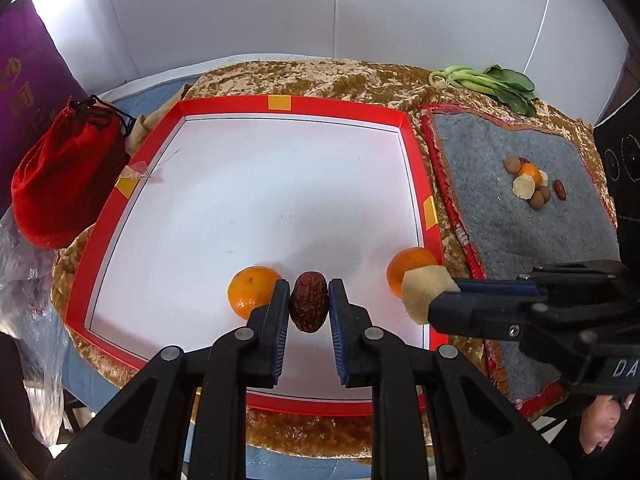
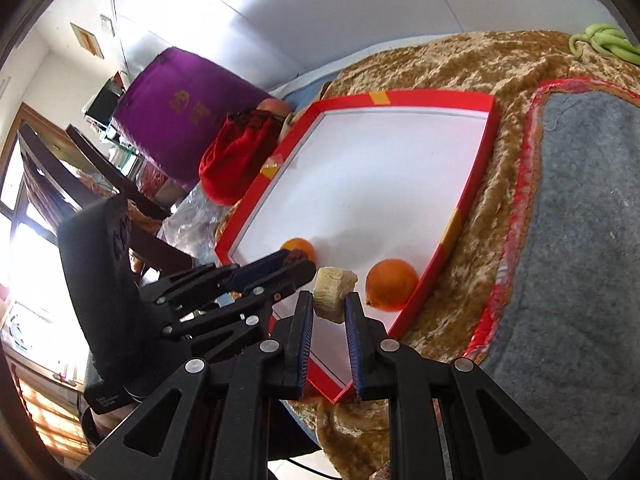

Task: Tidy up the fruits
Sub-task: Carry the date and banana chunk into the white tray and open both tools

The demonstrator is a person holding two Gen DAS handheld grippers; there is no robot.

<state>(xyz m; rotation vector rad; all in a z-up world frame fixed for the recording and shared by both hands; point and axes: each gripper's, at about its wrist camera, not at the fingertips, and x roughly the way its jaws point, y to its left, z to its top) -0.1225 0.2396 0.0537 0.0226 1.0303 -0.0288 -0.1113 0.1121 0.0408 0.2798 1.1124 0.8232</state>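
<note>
My left gripper [image 1: 309,300] is shut on a dark red wrinkled date [image 1: 309,302] above the near part of the red-rimmed white tray [image 1: 224,106]. My right gripper [image 2: 329,307] is shut on a pale beige fruit chunk [image 2: 333,293], over the tray's near right corner; it shows in the left wrist view [image 1: 426,292] too. Two oranges lie in the tray: one [image 1: 250,290] left of the date, one [image 1: 408,268] by the right rim. A pile of small fruits [image 1: 530,182] sits on the grey mat [image 1: 520,236].
A red drawstring pouch [image 1: 60,184] and a purple bag [image 1: 28,80] stand left of the tray. Green leafy vegetables [image 1: 492,82] lie at the back right. A brown plush cloth [image 1: 320,76] covers the table. Clear plastic [image 1: 28,300] hangs at the left edge.
</note>
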